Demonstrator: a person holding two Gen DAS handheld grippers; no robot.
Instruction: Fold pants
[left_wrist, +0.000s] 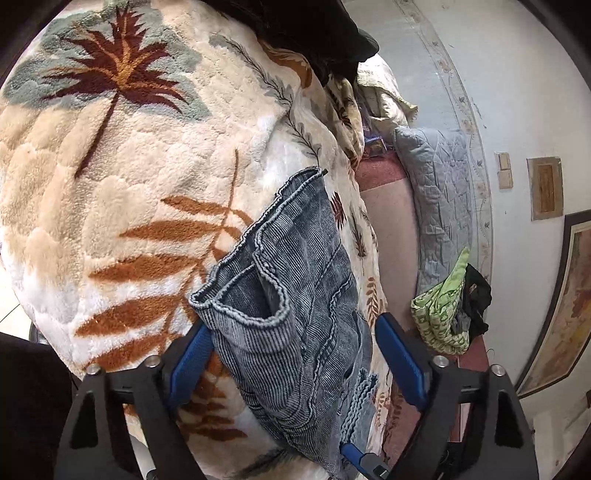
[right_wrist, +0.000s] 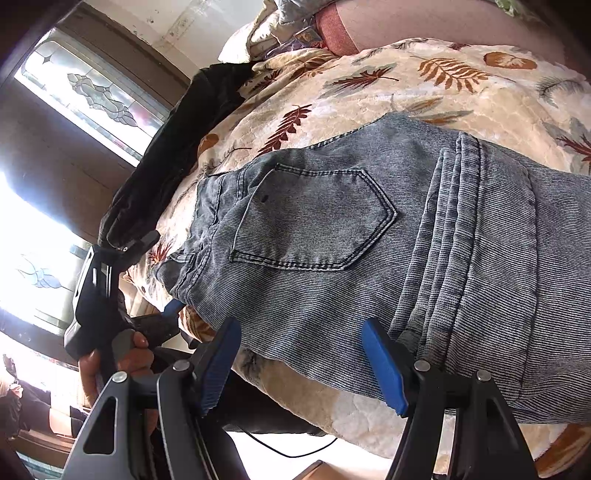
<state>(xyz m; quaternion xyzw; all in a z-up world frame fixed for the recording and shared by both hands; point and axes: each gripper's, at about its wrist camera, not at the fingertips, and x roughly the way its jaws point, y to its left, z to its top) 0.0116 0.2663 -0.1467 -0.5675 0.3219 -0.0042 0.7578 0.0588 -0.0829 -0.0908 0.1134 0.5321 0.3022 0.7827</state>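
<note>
Bedroom setup: cream plush blanket with rust and maroon leaf print (right_wrist: 424, 92) spread over the bed, stained-glass window (right_wrist: 92, 96) off at 10 o'clock in the right wrist view, grey quilted pillow (left_wrist: 436, 192) leaning by the wall.

Washed grey-blue ribbed denim pants (right_wrist: 369, 240) lie flat on the blanket, already doubled leg over leg by the look of it (back pocket facing up). Waistband end is at the left gripper (left_wrist: 291, 362), whose blue pads straddle the bunched denim; jaws partly open, and I can't tell if they actually pinch the fabric. Right gripper (right_wrist: 306, 362) sits at the near edge of the thigh area, jaws also about two-thirds open, pads apart with the denim edge between them and nothing really clamped.

My read: this is the grab before the next crosswise fold. Next move needs both sets of jaws to close on every layer, then lift together so the layers don't slide apart.
</note>
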